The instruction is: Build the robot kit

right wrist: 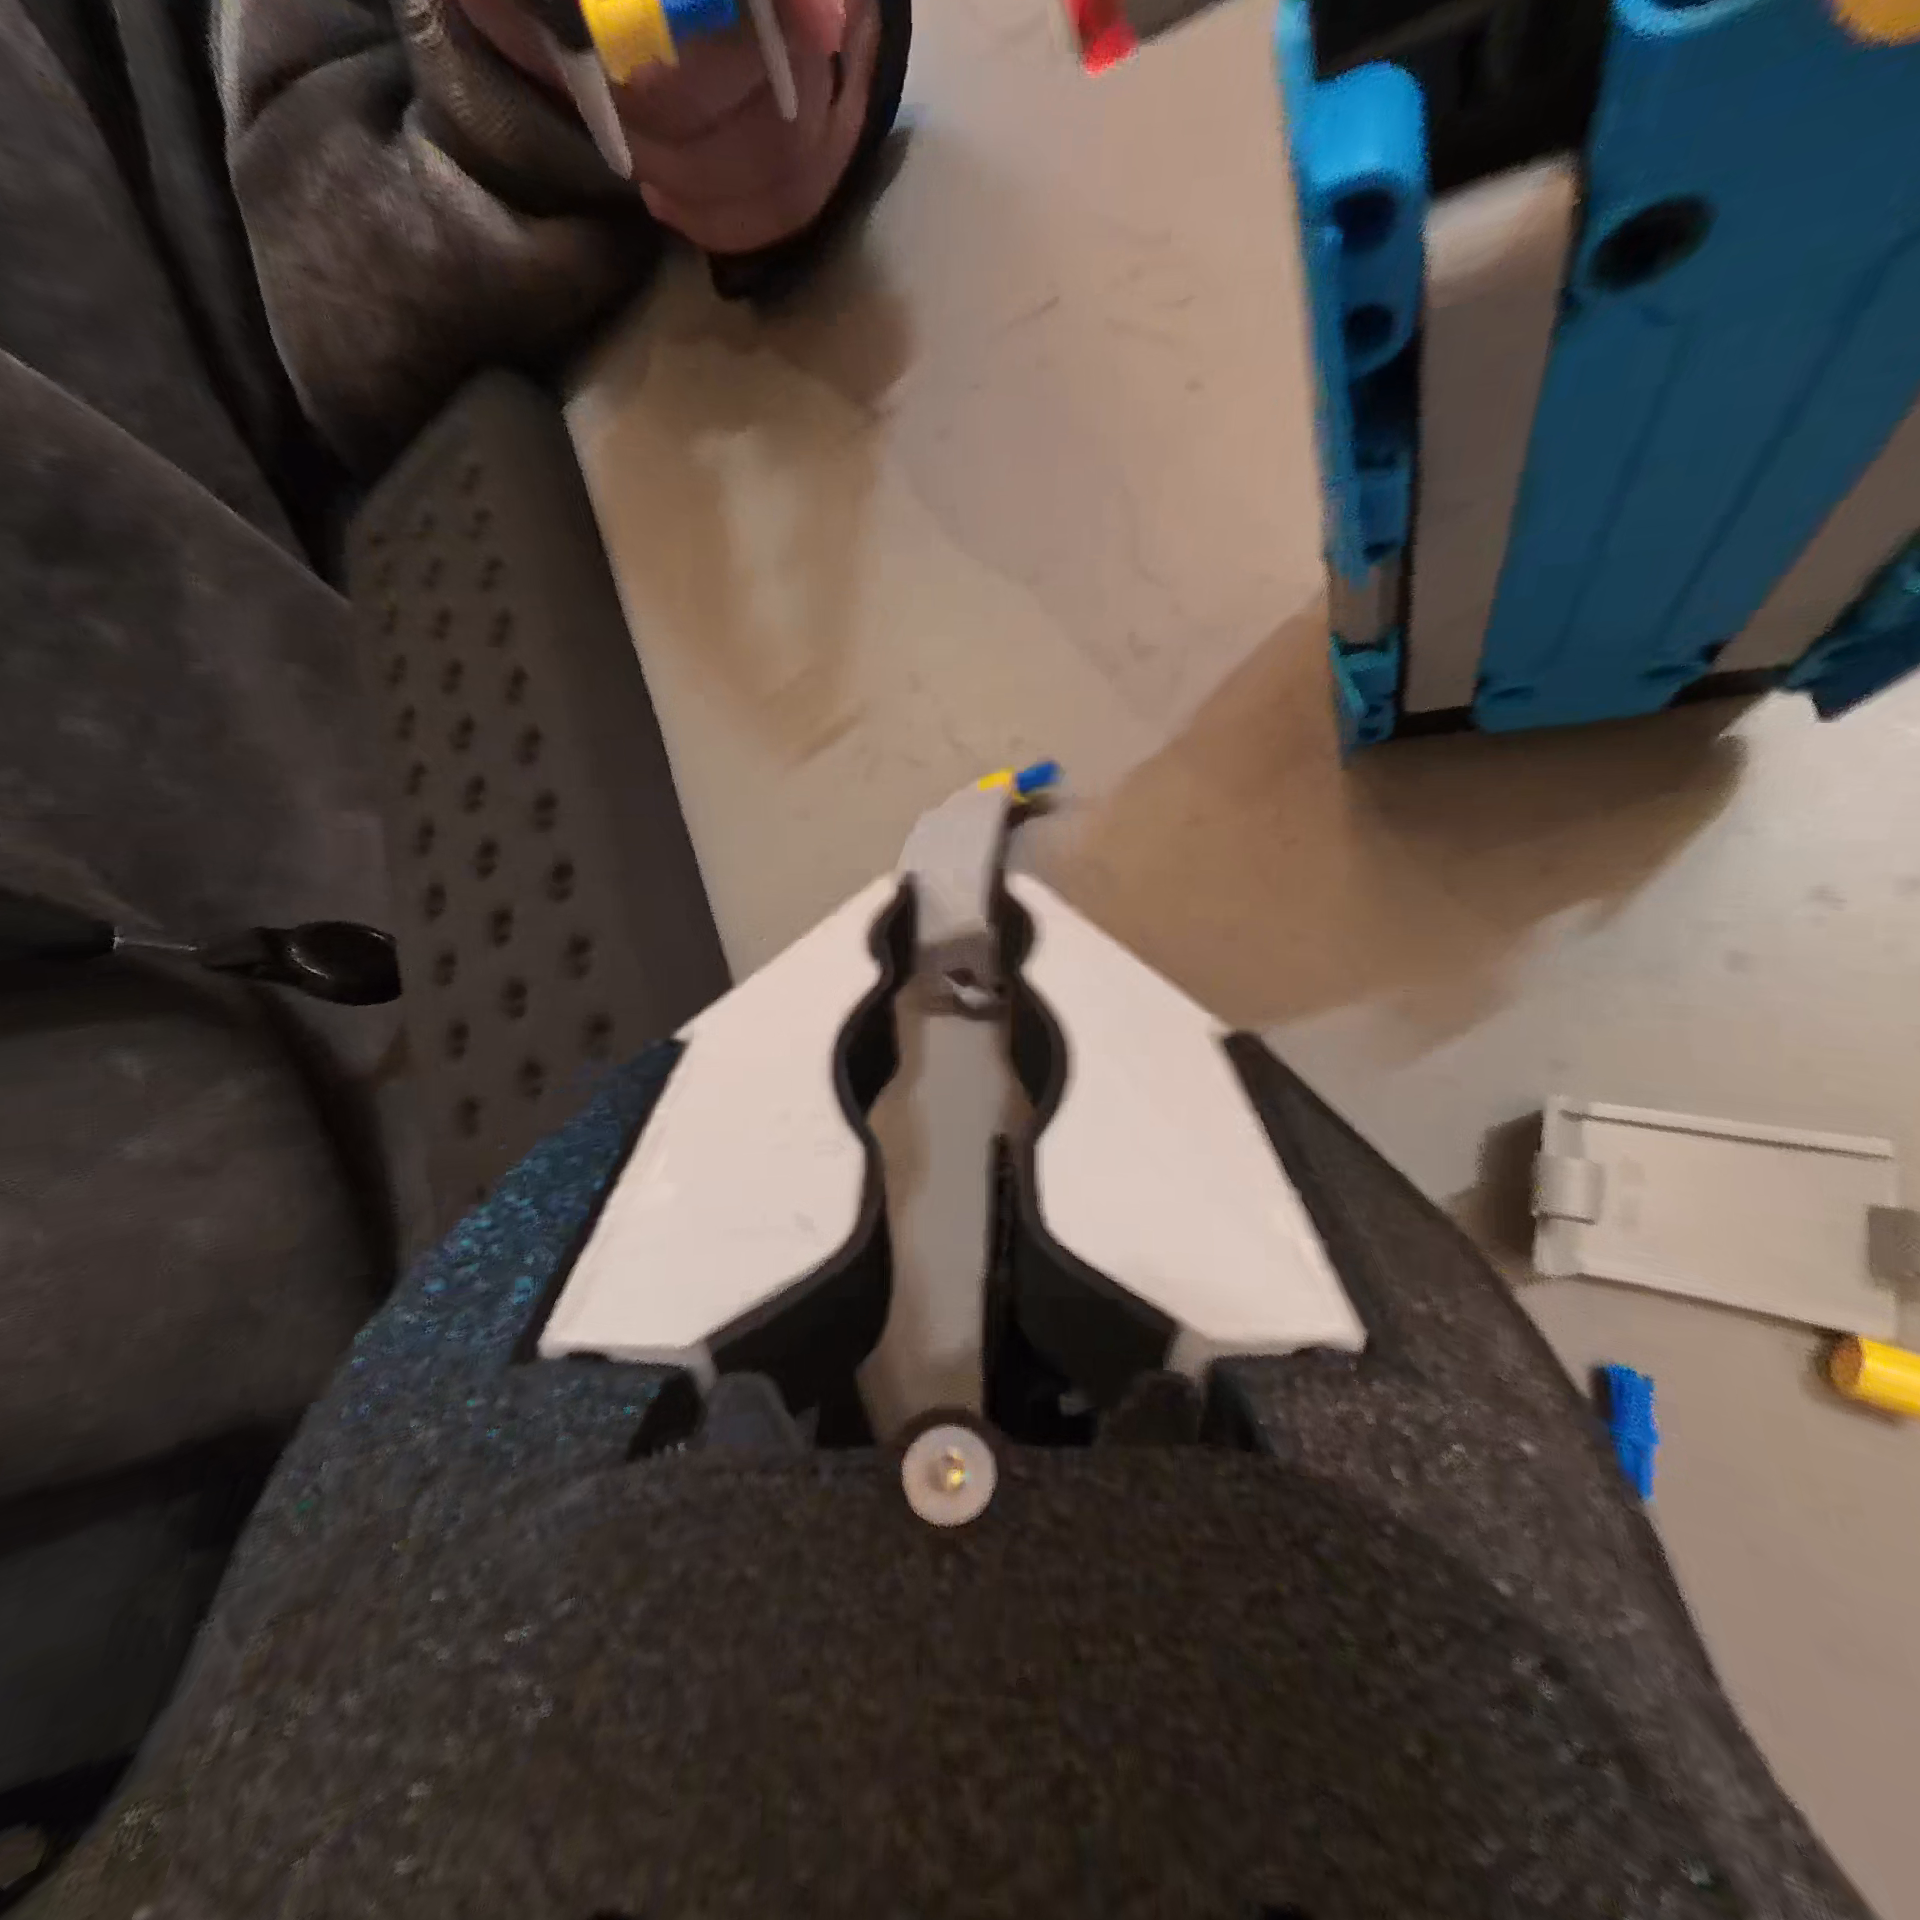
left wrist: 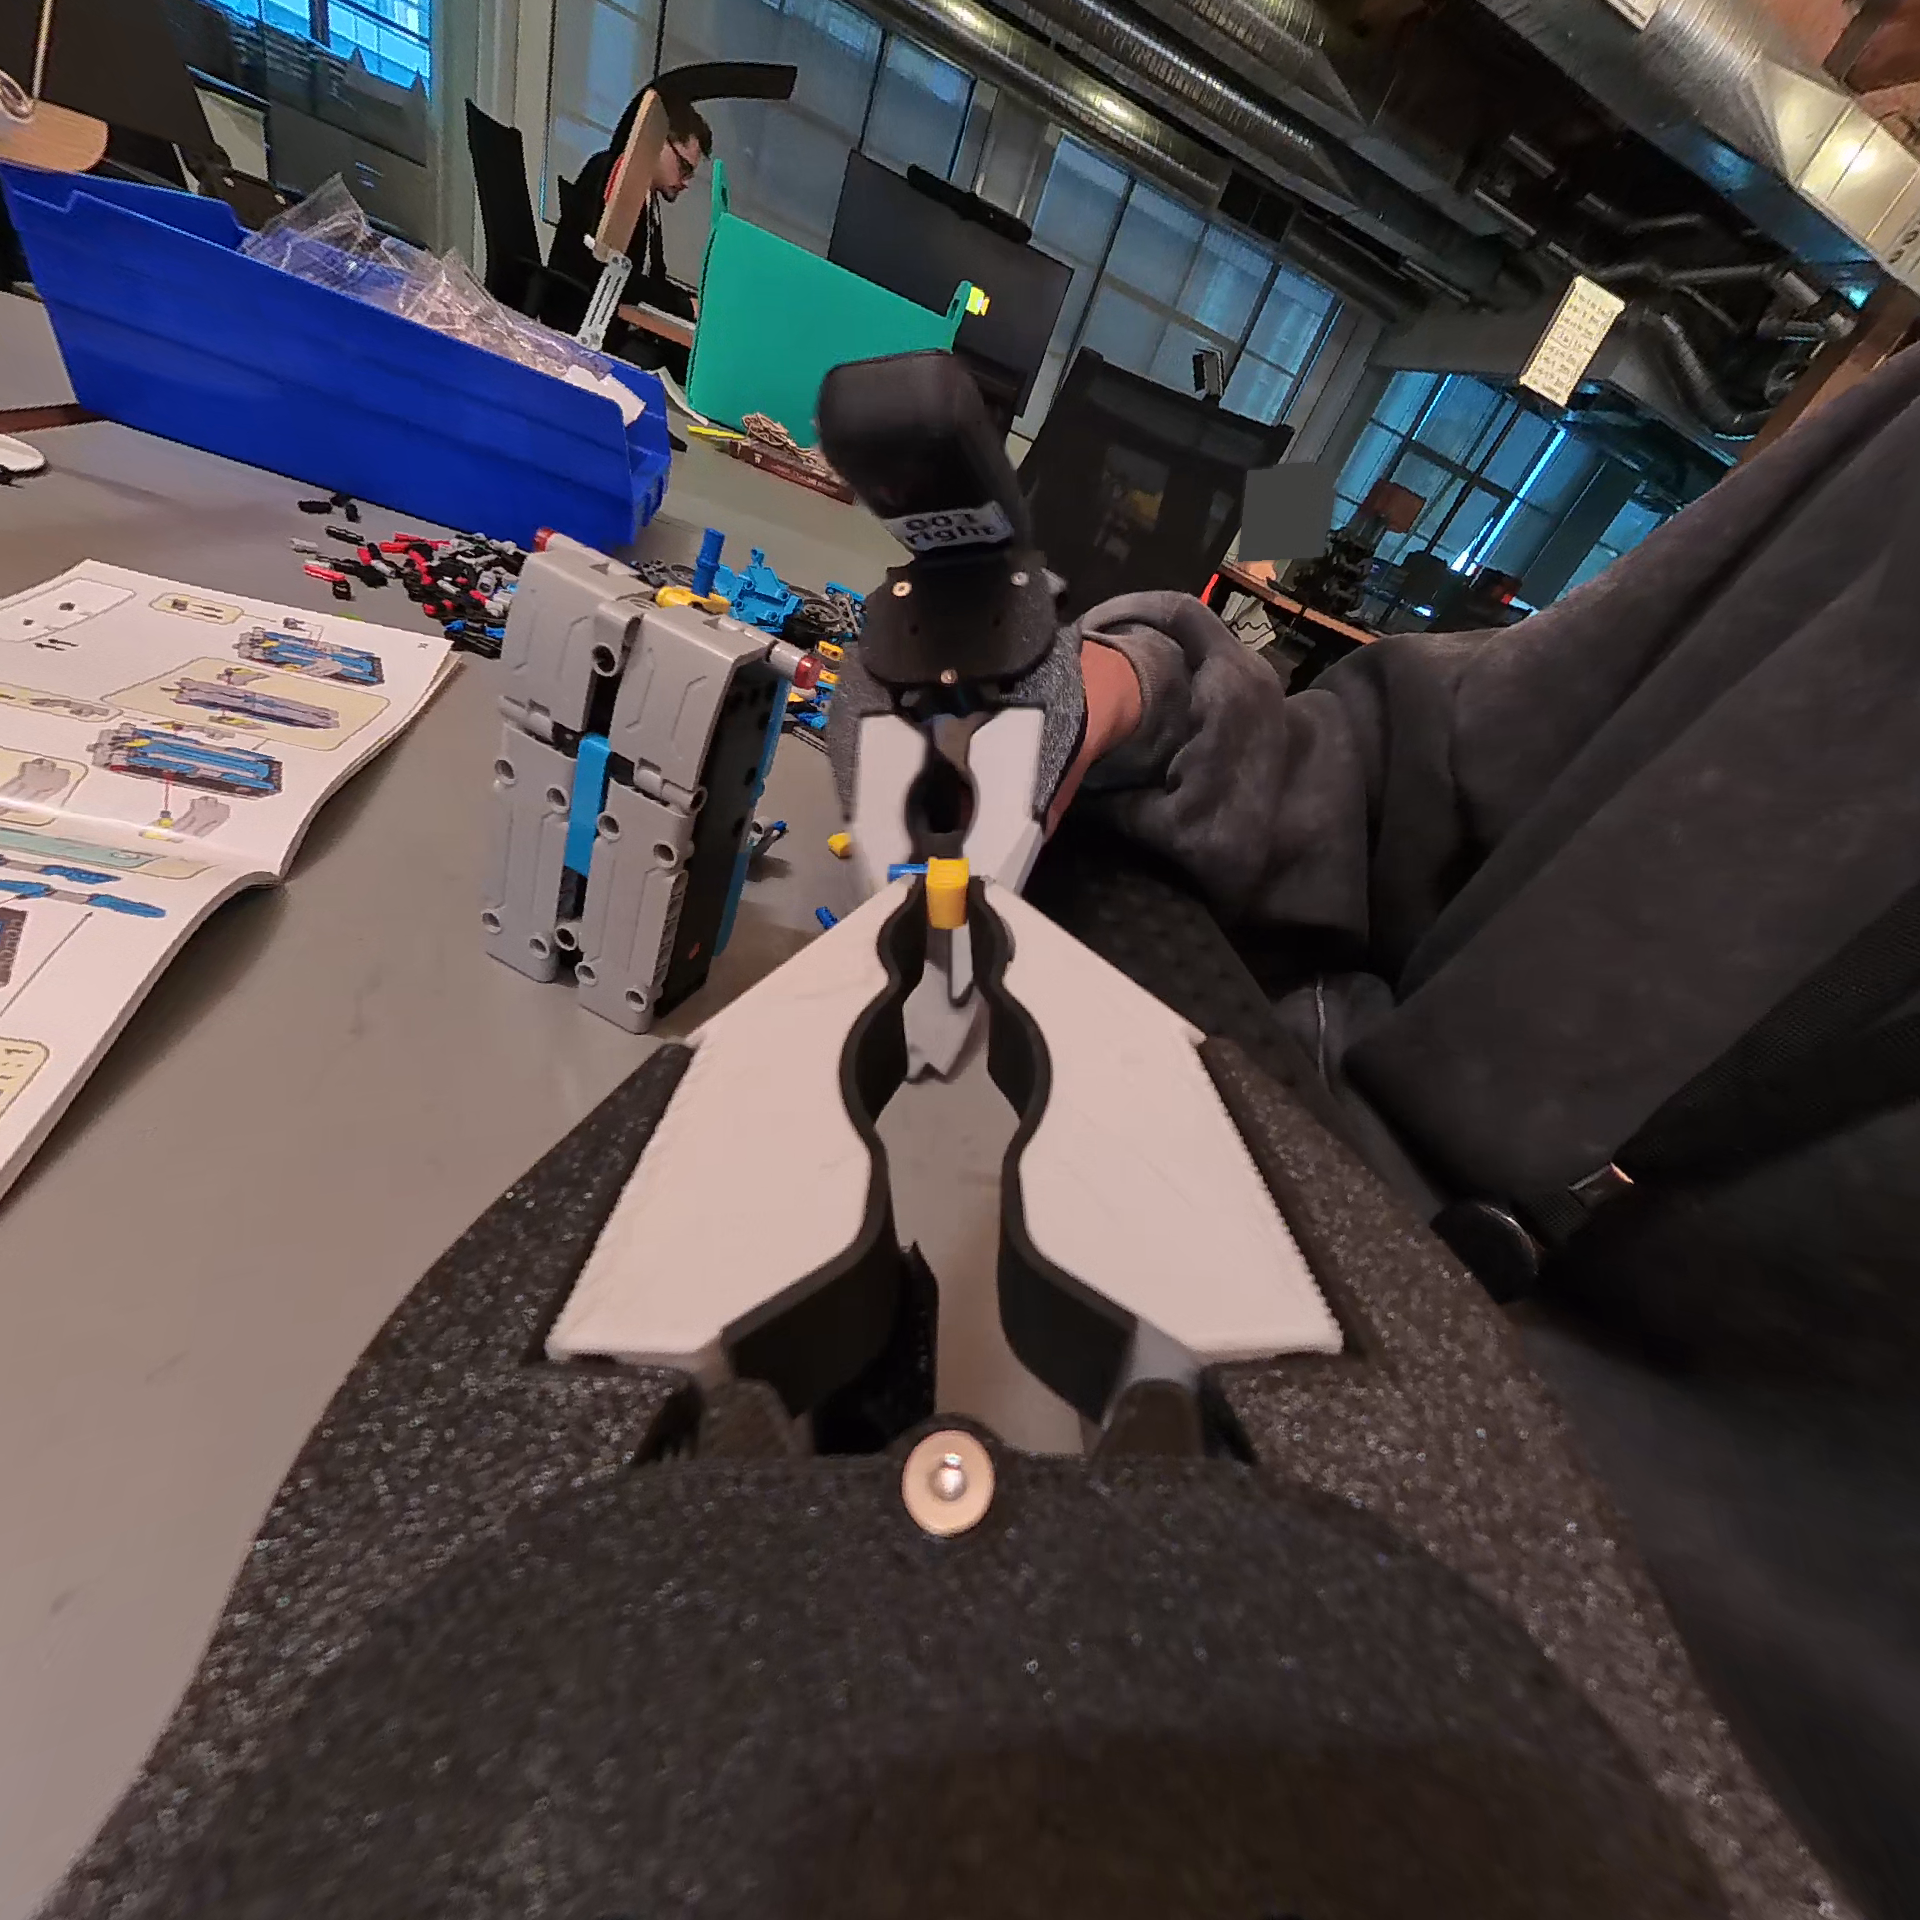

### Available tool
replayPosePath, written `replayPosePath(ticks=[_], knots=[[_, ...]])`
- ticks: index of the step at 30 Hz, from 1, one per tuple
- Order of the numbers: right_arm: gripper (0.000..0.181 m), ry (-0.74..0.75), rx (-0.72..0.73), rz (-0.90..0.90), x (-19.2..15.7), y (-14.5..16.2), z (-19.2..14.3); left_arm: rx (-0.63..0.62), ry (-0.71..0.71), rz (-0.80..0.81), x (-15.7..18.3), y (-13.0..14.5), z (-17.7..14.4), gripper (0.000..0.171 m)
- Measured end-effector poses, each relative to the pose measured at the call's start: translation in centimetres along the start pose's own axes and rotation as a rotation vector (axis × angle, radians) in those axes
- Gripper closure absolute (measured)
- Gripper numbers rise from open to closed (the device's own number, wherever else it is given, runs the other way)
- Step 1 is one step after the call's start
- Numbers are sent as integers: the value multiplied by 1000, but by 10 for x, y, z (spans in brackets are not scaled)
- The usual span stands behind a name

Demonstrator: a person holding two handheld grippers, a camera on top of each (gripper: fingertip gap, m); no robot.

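We see a wide grey table top (left wrist: 343,1091) running under everything. On its far left side sits a long blue plastic bin (left wrist: 312,364) with clear plastic bags inside, and nearer us an open instruction booklet (left wrist: 156,748) lies flat at the left edge. Between the booklet and the grippers a grey, black and blue brick-built block (left wrist: 623,790) stands upright on the table; in the right wrist view its blue side (right wrist: 1662,364) fills the upper right corner. Behind it lies a scatter of small loose bricks and pins (left wrist: 436,571).

The left gripper (left wrist: 940,914) has its pale fingers drawn in narrow, pinching a small yellow brick connector (left wrist: 947,890) at the tips, with a thin blue pin sticking out of its side. A slim grey beam piece (left wrist: 951,997) hangs in the gap beneath. The right gripper (left wrist: 940,821) meets it tip to tip from the far side, held by a person in a dark grey sleeve (left wrist: 1351,748).

In its own view, the right gripper (right wrist: 956,904) is closed narrow on a slim grey beam (right wrist: 951,1091) whose far end carries the yellow and blue bits (right wrist: 1023,781). A flat grey panel piece (right wrist: 1714,1205) rests on the table at the right, well apart from the gripper.
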State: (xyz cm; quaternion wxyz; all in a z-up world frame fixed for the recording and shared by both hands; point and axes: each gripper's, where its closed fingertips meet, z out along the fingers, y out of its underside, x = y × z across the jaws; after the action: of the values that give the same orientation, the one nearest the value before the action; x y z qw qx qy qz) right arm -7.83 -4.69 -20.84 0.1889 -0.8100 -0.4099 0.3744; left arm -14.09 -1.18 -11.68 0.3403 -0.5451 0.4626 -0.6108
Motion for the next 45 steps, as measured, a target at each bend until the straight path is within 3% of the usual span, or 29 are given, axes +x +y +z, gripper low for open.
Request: replayPosePath(ticks=[2,6,19,31,34,40,45], knots=[[179,14,-16,-90,-7,0,0,2,-1,-1,0,0,0,165],[179,203,-89,-338,-4,0,-2,-1,0,2,0,0,0,165],[178,169,-60,-248,3,0,-2,-2,3,0,0,0,0,165],[163,180,-58,-237,4,-1,-3,-2,4,-2,0,0,-1,165],[161,194,2,-246,2,-13,-7,-4,5,2,0,1,-1,165],[161,87,306,-320,-35,-60,-18,-12,12,4,2,2,0,165],[150,41,443,-317,-49,-79,-14,-18,36,6,6,3,1,165]])
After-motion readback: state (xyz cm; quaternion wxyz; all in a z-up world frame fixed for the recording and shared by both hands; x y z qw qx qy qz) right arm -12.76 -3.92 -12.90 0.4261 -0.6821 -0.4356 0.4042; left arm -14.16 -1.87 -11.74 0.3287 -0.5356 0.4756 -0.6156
